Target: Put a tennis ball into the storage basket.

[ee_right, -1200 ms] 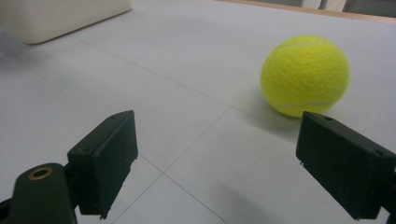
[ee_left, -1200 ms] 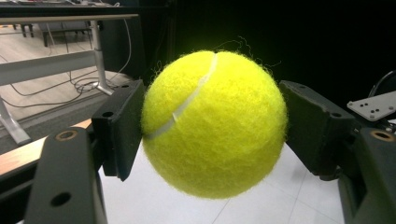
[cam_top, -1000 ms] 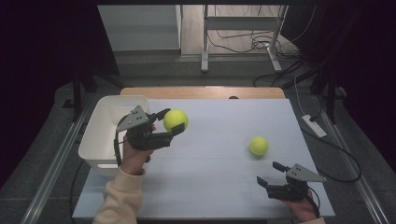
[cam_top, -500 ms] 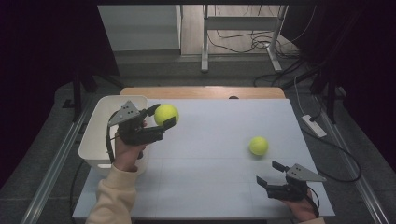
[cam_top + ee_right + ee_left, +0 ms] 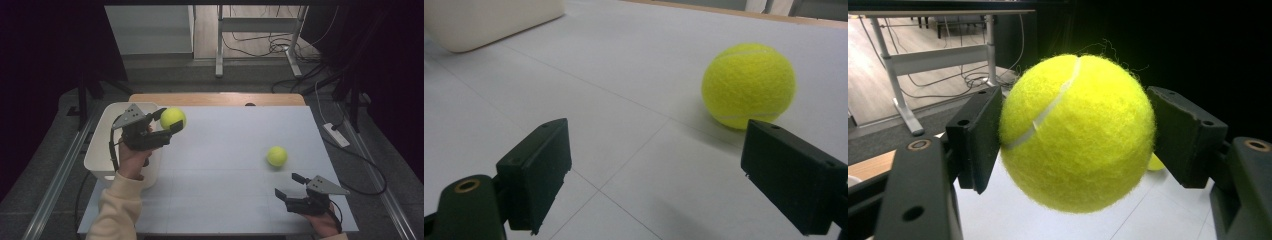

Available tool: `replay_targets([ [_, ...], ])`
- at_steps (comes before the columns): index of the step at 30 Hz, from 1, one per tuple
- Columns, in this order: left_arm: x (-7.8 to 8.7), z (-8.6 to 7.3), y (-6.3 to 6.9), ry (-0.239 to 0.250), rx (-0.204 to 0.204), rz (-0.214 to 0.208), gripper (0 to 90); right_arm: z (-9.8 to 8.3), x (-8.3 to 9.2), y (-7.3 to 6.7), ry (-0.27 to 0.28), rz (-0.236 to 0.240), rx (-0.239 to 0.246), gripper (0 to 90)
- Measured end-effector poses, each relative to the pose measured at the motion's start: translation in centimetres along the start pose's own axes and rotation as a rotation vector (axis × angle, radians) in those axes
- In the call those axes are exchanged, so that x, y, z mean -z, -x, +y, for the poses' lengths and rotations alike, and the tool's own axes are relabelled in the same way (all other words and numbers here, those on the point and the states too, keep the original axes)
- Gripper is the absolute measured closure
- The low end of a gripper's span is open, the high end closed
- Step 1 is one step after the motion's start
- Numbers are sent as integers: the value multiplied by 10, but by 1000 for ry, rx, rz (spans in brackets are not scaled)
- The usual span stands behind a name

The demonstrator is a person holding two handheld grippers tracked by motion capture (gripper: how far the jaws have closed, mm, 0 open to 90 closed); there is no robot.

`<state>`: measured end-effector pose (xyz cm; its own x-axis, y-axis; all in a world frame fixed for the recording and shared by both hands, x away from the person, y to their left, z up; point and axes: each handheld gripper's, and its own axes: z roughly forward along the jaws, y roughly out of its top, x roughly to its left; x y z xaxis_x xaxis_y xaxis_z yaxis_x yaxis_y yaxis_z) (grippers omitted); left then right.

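My left gripper [image 5: 169, 120] is shut on a yellow tennis ball [image 5: 173, 118] and holds it in the air by the right rim of the white bin [image 5: 100, 150]. Its own view has the same ball [image 5: 1077, 132] pressed between both black pads [image 5: 979, 137]. A second tennis ball [image 5: 276, 156] lies on the white table [image 5: 225, 140] at the right. My right gripper [image 5: 289, 186] rests low near the table's front right edge, open, with nothing between its jaws. In the right gripper view that second ball [image 5: 749, 86] lies ahead and to the right of the open gripper [image 5: 674, 175].
The white bin [image 5: 484, 20] stands at the table's left edge. A wooden strip [image 5: 215, 99] runs along the far edge. On the floor to the right lie a power strip [image 5: 336, 134] and cables. A desk frame [image 5: 260, 30] stands behind the table.
My left gripper has carried the ball leftward and a little farther back, closer to the bin. The right gripper and the second ball have stayed put.
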<state>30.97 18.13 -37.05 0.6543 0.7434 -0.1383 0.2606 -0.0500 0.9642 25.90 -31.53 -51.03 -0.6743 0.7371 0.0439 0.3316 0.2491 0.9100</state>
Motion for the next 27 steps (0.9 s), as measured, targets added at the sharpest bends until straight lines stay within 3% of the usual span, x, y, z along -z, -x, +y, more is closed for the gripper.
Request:
replay_targets([
  [27, 10, 5, -28, -14, 30, 100, 275, 0, 0, -1, -1, -3, 0, 127],
])
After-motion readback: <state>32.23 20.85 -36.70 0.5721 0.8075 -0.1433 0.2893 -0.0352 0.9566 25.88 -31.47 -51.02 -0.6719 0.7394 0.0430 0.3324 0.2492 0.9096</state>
